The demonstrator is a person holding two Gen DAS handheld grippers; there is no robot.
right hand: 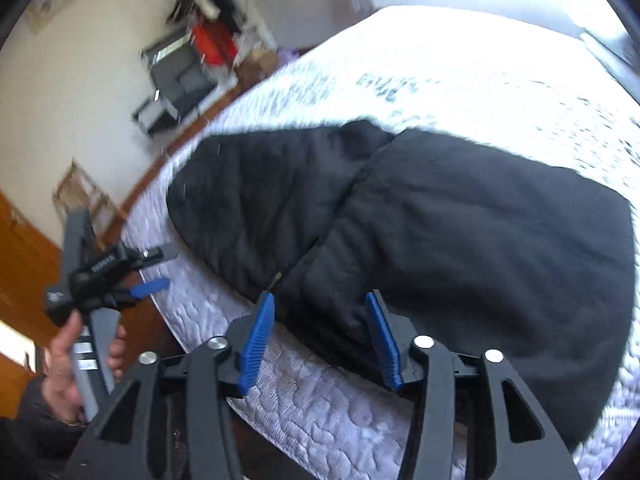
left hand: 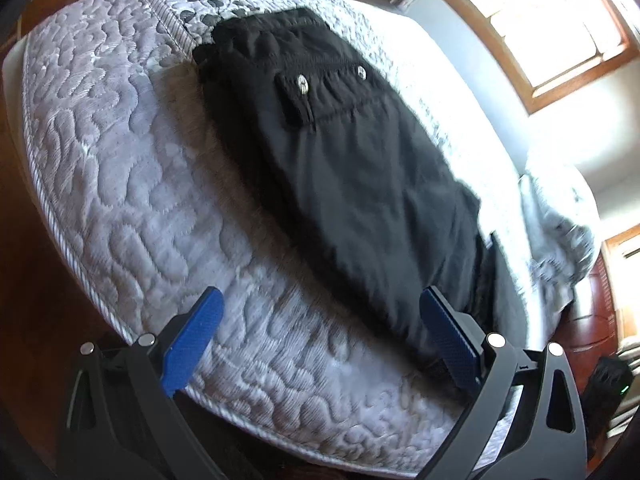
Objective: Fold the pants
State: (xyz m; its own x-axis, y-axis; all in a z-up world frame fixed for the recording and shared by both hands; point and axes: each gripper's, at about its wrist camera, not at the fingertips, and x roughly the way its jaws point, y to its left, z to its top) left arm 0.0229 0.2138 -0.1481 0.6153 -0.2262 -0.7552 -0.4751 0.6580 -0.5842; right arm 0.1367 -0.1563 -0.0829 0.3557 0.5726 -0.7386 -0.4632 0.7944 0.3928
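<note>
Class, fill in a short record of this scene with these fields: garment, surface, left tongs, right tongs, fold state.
garment: black pants, pocket buttons showing
surface: quilted mattress
left tongs: wide open, nothing between the pads, over the mattress edge near the pants' near end
right tongs: open, not gripping, at the pants' near edge
fold state: one layer lies over another in the right wrist view; pants lie flat

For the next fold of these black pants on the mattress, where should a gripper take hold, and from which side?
Judging by the pose, the near hem end of the pants is best: it lies at the mattress edge closest to both grippers, with the buttoned waistband far away. Come in low from that near edge and pinch both stacked layers. The right gripper, open, already hovers over that end; the left gripper is open beside it.
</note>
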